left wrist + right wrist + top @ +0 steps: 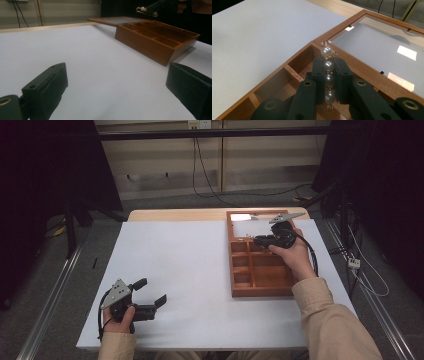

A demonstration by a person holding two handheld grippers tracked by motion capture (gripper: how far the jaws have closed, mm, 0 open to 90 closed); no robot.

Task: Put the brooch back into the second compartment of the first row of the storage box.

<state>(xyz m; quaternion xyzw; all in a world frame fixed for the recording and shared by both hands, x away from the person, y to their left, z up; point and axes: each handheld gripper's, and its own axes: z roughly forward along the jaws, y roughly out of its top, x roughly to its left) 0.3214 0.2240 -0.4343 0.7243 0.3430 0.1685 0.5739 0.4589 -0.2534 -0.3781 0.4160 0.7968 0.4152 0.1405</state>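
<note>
A wooden compartment box [260, 292] lies at the table's right, its glass lid [248, 226] open flat on the far side. My right gripper [256, 240] hovers over the box's far left compartments. In the right gripper view it [328, 65] is shut on a short strand of pearls [326, 52] with gold links, held just above a compartment [305, 62] beside the lid's frame. My left gripper [151, 291] rests at the table's near left, open, nothing between its jaws. In the left gripper view the left gripper [116, 72] faces the box [150, 43], and the pearl strand [141, 9] dangles above it.
The white table top [175, 255] stretches between the two grippers. A strip of bare wood [175, 214] runs along its far edge. Dark stands [70, 220] and cables [360, 265] flank the table on the floor.
</note>
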